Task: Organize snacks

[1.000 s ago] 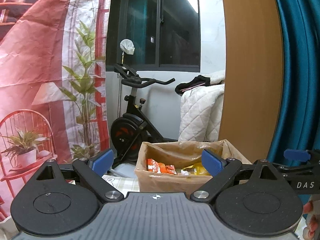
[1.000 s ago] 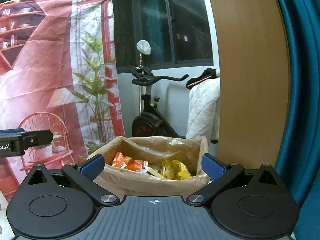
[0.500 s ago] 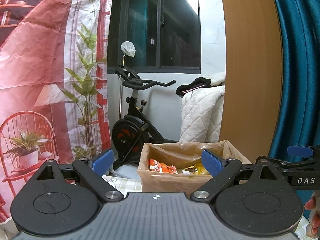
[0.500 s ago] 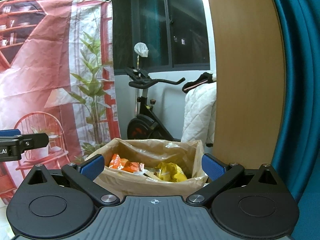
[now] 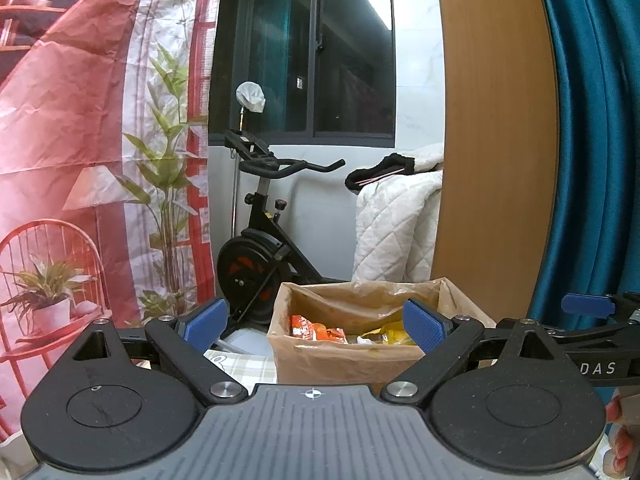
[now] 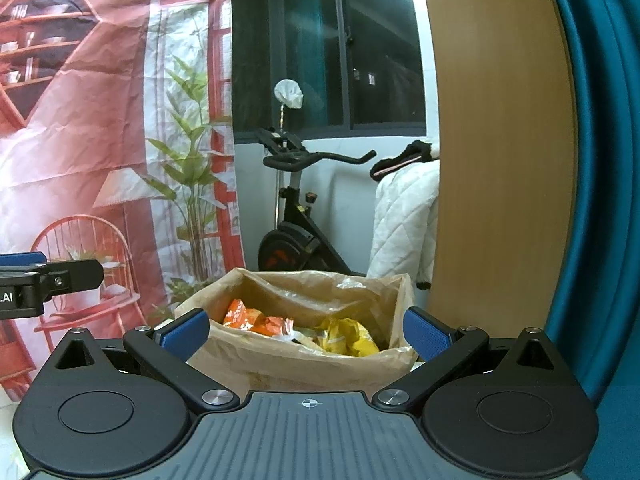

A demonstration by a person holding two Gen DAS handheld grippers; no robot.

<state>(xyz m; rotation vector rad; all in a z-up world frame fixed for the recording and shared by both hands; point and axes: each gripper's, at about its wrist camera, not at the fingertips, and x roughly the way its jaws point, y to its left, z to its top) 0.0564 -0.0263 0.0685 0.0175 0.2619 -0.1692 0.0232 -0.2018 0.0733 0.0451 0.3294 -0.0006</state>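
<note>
A checked cloth covers the table nearest you, where your left gripper and right gripper both hang with jaws spread wide, holding nothing. Just beyond their tips sits the box, lined with brown paper, with an orange packet on its left and a yellow packet on its right. Far behind stand an exercise bike, a red backdrop at left and a teal curtain at right.

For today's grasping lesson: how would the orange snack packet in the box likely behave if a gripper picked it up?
The orange packet looks crinkled, so it is probably floppy and light. Its glossy wrapper may slip. It lies loose among other packets in the box, so neighbours may shift.
</note>
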